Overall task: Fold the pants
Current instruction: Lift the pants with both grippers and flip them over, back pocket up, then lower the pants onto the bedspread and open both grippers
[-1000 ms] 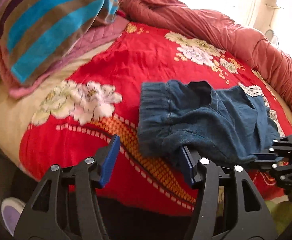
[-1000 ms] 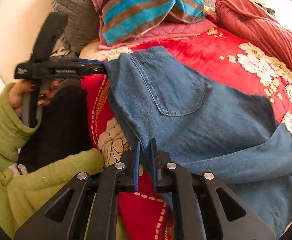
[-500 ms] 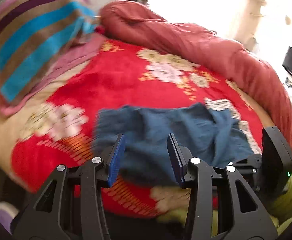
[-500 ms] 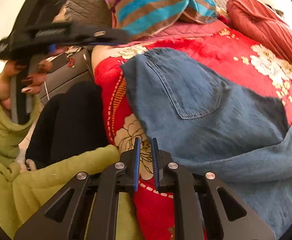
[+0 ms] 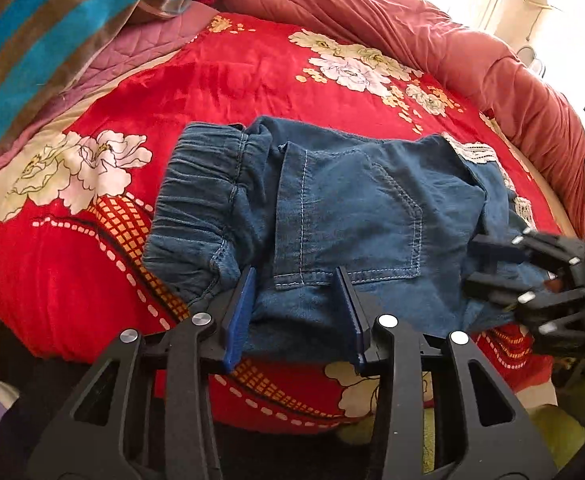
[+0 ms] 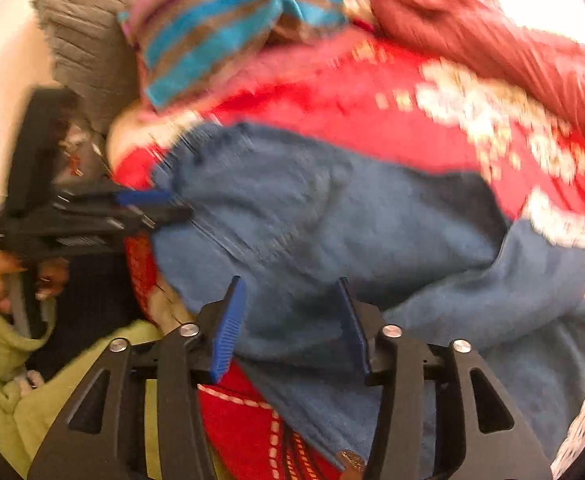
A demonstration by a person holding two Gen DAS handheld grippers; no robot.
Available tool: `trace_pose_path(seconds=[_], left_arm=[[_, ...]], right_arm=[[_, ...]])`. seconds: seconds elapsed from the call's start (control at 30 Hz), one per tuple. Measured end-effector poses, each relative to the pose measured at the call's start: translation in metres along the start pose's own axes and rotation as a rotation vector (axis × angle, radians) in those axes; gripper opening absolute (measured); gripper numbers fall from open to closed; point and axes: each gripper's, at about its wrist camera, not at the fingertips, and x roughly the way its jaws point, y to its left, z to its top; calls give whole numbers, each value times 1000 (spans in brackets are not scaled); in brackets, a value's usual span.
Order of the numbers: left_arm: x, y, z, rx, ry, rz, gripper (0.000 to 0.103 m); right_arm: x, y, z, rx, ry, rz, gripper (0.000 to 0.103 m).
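Now denim pants (image 5: 344,216) (folded) on bedspread (image 5: 228,80)

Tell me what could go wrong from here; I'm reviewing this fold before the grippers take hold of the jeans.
1. The left gripper straddles only the near hem of the jeans; closing here may catch one layer and pull the fold apart.
2. The right gripper, whose jaws have just been opening, stands open over bunched denim, so it may pinch the red floral bedspread underneath too.
3. The elastic waistband is rumpled and may fold unevenly.
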Motion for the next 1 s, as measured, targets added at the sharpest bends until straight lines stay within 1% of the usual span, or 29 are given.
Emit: trace_pose_path(seconds=[0.03, 0.13, 0.27, 0.4, 0.47, 0.53, 0.57, 0.6, 0.63, 0.67, 0.8, 0.93, 1.0], left_arm=[[1, 0, -1, 1, 0, -1, 32], [1, -3, -2, 16, -7, 12, 32], [-3, -3, -2, 9, -21, 16, 32], [-11, -9, -3, 16, -47, 33, 34], [-17, -13, -2, 24, -64, 41, 40], [-25, -17, -1, 29, -83, 45, 42], [-29, -19, -1, 29, -91, 48, 44], [-33, -21, -1, 29, -100, 50, 45], [-36, -23, 0, 29, -108, 51, 47], [-41, -26, -1, 29, -120, 48, 50], [-51, -35, 0, 34, -140, 17, 54], [-52, -49, 2, 48, -141, -11, 56], [-50, -58, 3, 55, -129, -33, 57]], right_arm=[[5, -3, -2, 19, 17, 7, 50], [0, -6, -5, 44, -5, 29, 50], [-18, -9, -3, 70, -60, 62, 64], [-40, -20, -3, 107, -121, 44, 72], [-54, -30, -4, 130, -153, 29, 73], [-63, -40, -6, 147, -181, 17, 74], [-68, -44, -7, 157, -194, 10, 75], [-75, -49, -9, 171, -211, -6, 81], [-81, -52, -11, 180, -228, -24, 92], [-84, -55, -13, 188, -242, -40, 93], [-102, -77, -18, 235, -290, -85, 93], [-112, -96, -22, 271, -316, -112, 93], [-112, -104, -20, 281, -313, -117, 93]])
